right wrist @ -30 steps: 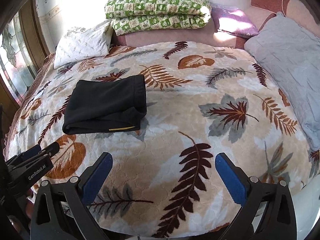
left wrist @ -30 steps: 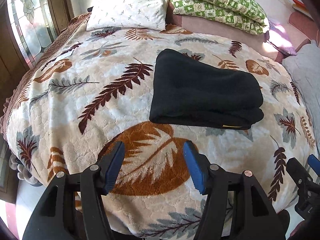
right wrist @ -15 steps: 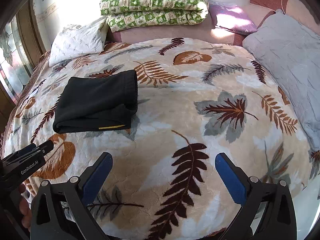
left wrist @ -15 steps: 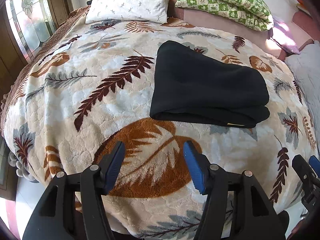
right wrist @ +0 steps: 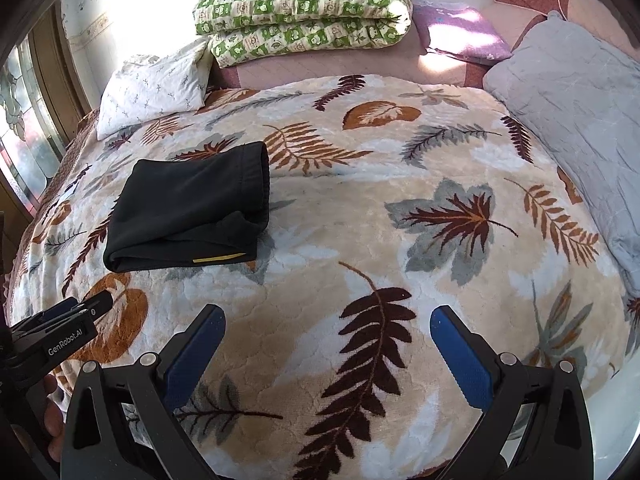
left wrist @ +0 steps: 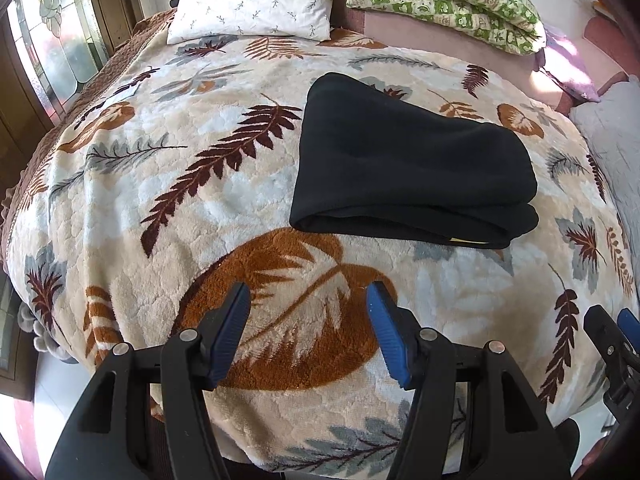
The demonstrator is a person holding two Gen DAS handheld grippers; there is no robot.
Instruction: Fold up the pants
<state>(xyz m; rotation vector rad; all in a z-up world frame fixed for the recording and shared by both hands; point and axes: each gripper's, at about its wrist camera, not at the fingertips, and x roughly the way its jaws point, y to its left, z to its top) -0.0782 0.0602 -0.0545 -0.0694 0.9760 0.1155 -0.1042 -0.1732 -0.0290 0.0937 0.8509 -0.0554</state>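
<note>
I am holding the left gripper (left wrist: 308, 300) released, with nothing between its jaws, low in the frame over the leaf-print blanket (left wrist: 160, 184). The right gripper (right wrist: 326, 326) is hanging released too. The folded black pants (left wrist: 408, 164) are lying upper right of centre, apart from both.

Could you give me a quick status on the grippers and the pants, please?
Left gripper open, empty. Right gripper open, empty. Black pants folded on the blanket, clear of both. Nothing in the way.
</note>
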